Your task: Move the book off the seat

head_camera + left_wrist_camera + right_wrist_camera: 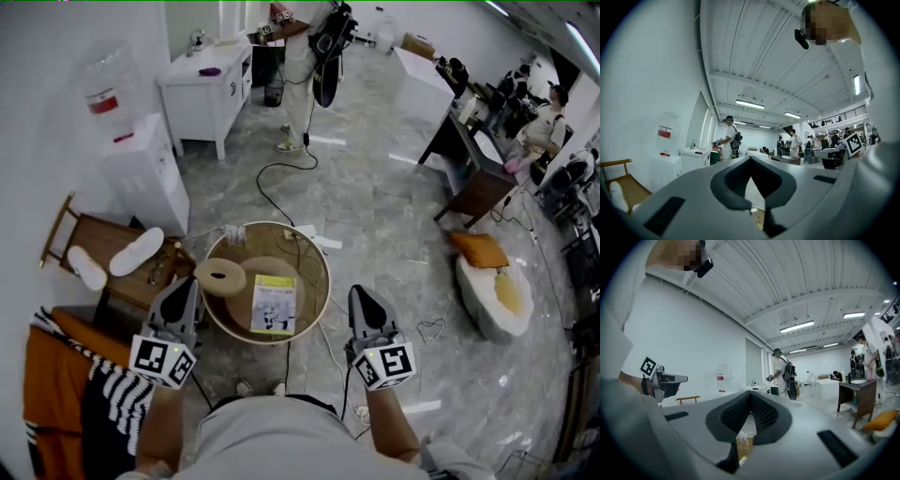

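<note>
A book (273, 305) with a pale yellow and white cover lies flat on the round wooden seat (319, 267), a little right of its middle. A beige ring-shaped roll (220, 276) rests on the seat's left part. My left gripper (183, 286) hovers just off the seat's left rim, shut and holding nothing. To the right of the seat, my right gripper (361, 295) is likewise shut and holds nothing. In the left gripper view the left gripper (750, 161) points out level across the room, and so does the right gripper (751, 397) in its own view.
A low wooden rack (103, 234) with white slippers (136, 251) stands at the left, above an orange and striped cloth (56, 375). Cables (272, 187) trail over the floor behind the seat. An orange cushion (480, 249) and a white pouf (497, 295) lie to the right. A person (305, 56) stands far back.
</note>
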